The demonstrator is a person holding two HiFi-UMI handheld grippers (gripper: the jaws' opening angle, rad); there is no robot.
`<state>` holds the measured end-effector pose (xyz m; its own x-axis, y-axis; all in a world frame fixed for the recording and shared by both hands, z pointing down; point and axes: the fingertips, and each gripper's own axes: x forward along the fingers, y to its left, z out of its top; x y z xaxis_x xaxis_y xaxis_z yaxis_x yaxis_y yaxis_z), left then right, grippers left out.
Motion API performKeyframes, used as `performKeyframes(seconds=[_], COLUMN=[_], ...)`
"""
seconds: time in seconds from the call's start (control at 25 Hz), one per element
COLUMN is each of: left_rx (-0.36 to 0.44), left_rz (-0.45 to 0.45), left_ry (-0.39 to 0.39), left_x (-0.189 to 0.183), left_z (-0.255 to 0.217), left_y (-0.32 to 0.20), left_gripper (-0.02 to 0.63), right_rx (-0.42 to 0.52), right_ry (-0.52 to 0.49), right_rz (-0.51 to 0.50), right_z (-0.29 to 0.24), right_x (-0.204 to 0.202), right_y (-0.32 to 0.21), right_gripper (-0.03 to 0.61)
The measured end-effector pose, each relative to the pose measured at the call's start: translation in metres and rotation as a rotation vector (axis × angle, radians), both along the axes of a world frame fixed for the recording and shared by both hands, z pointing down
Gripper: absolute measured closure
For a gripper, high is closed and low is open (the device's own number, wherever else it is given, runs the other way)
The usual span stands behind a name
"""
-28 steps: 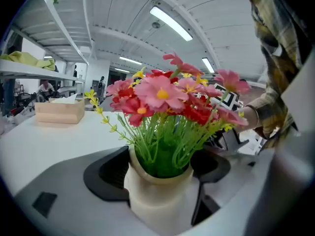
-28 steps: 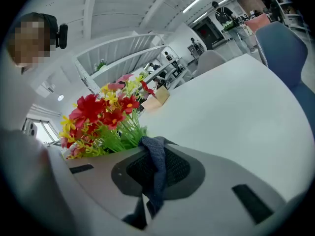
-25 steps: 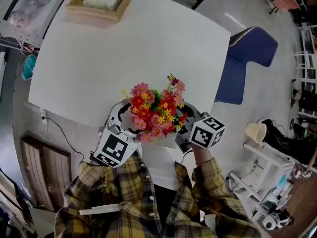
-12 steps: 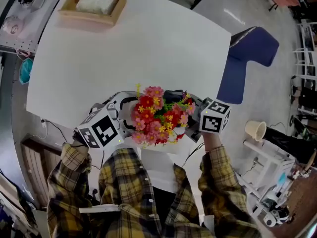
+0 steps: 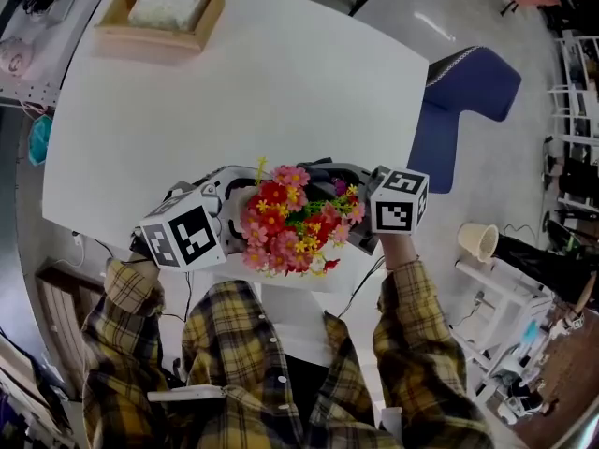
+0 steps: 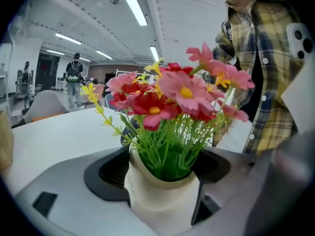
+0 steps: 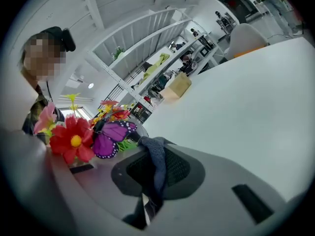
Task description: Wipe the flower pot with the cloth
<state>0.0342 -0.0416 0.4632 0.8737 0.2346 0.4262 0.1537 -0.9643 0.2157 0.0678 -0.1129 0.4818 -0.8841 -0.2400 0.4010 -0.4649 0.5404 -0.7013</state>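
A cream flower pot [image 6: 158,198] holding red, pink and yellow artificial flowers [image 5: 292,218] sits between the jaws of my left gripper [image 6: 162,181], which is shut on it. In the head view the blooms hide the pot, and the left gripper [image 5: 241,209] reaches in from the left at the table's near edge. My right gripper [image 7: 147,203] is shut on a blue-grey cloth [image 7: 154,161] that hangs out of its jaws. It comes in from the right [image 5: 323,178], close behind the flowers [image 7: 74,140] with a purple butterfly [image 7: 110,137].
The white table [image 5: 234,92] stretches away from me. A wooden tissue box [image 5: 159,17] stands at its far left corner. A blue chair [image 5: 459,101] is at the right side, and a beige bin [image 5: 479,241] sits on the floor. My plaid sleeves [image 5: 412,344] fill the bottom.
Both grippers have moved up and away from my body. The left one swung out to the left with the pot still in it. The right one closed in on the flowers.
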Motion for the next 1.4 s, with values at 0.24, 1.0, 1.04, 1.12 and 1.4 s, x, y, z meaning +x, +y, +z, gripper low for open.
performKeyframes(seconds=[0.24,1.0,1.04,1.12,1.4], left_rx=[-0.006,-0.123,-0.118,-0.103,-0.02], left_rz=[-0.21,-0.907,-0.93,-0.978,-1.05], left_ry=[-0.001,-0.044,-0.045,-0.05,-0.071], left_x=[-0.015,-0.041,-0.041,-0.044,-0.058], left_z=[-0.001,0.01,0.01,0.011,0.013], left_y=[0.003,0.053,0.05,0.041,0.025], left_gripper=[0.222,0.222,0.221,0.221,0.218], right_rx=[0.022,0.074,0.071,0.068,0.052], right_ry=[0.014,0.033,0.029,0.02,0.003], right_rz=[0.029,0.253,0.251,0.247,0.234], right_z=[-0.002,-0.015,-0.014,-0.013,-0.014], right_x=[0.007,0.009,0.007,0.003,-0.015], right_y=[0.007,0.052,0.055,0.06,0.079], right_gripper=[0.561,0.561,0.561,0.561,0.561])
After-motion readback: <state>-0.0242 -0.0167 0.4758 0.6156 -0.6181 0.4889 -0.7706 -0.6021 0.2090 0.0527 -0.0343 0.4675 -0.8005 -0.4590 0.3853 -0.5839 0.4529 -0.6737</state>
